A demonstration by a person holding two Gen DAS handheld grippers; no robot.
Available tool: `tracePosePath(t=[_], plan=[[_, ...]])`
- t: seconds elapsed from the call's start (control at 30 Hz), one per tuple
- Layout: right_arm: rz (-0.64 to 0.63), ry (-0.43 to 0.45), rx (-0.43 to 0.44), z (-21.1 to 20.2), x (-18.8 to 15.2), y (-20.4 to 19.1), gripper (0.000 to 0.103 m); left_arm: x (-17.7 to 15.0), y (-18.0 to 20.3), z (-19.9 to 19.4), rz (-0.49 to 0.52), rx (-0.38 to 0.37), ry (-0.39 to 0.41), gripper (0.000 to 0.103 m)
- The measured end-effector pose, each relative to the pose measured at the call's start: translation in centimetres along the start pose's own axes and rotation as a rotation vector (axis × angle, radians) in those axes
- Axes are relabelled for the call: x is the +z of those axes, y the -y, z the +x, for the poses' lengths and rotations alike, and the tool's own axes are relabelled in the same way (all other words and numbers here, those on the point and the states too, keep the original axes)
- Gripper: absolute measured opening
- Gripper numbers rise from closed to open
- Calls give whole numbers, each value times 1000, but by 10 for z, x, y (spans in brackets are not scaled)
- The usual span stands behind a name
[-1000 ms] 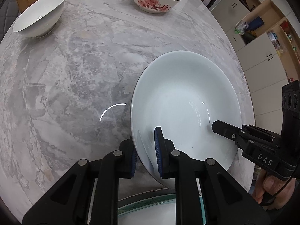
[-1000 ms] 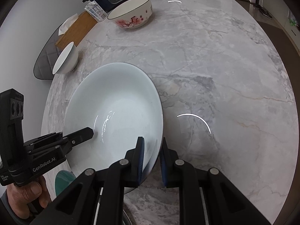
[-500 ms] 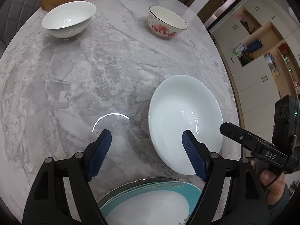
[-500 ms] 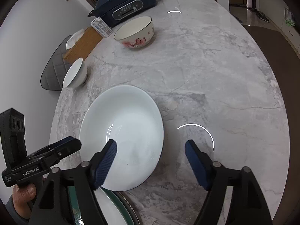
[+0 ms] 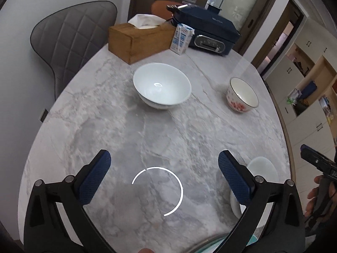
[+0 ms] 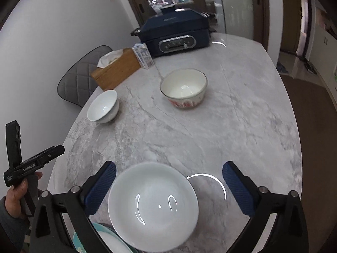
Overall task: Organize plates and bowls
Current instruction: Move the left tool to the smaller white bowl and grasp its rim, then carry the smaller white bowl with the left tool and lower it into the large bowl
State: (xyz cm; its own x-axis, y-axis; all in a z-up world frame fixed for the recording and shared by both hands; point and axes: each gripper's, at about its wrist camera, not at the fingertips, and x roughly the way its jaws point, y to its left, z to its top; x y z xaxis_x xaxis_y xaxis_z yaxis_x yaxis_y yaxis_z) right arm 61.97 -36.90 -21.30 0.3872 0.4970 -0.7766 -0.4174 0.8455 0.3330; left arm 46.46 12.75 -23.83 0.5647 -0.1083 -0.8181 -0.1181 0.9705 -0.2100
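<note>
A large white deep plate [image 6: 153,206] rests on the marble table [image 6: 242,126] at the near edge; it also shows partly in the left wrist view [image 5: 263,168]. A teal-rimmed plate [image 6: 105,240] lies beside it at the near left. My right gripper [image 6: 168,187] is open and empty, raised above the white plate. My left gripper [image 5: 162,175] is open and empty over bare table. A plain white bowl [image 5: 161,85] and a bowl with pink flowers [image 5: 242,98] stand farther back.
A wooden tissue box [image 5: 139,39], a small milk carton [image 5: 181,39] and a dark blue electric cooker [image 5: 207,35] stand at the table's far end. A grey quilted chair [image 5: 69,40] is at the far left. Cabinets [image 5: 305,88] line the right wall.
Both grippers let go of the white plate, opened wide and pulled back and up. The views now tilt toward the far bowls. The plate stays on the table.
</note>
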Motion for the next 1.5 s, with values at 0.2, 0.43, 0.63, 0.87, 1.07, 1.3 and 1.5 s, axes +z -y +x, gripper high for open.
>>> tracePosePath(t=[0.2,0.43,0.63,0.87,1.07,1.3,1.5], plan=[[16,-149,90,64,67,-32,103,64,-36,39,-84,71,-57,103],[34,-203,168,151,114,-73,96,110,-43,81,-89,114,-46,103],[-15,-273,177,206,124,-109,91,118,-44,127,-67,129,-113,103],[4,-320,157,242,123,-111,76,115,-48,152,-56,129,-139,102],[-22,-378,155,266,118,-119,48,116,-52,169,-76,74,-183,31],[-39,-382,193,268,115,-127,20,116,-39,170,-47,51,-185,14],[-27,-376,212,262,114,-128,14,114,-29,157,-35,39,-188,7]])
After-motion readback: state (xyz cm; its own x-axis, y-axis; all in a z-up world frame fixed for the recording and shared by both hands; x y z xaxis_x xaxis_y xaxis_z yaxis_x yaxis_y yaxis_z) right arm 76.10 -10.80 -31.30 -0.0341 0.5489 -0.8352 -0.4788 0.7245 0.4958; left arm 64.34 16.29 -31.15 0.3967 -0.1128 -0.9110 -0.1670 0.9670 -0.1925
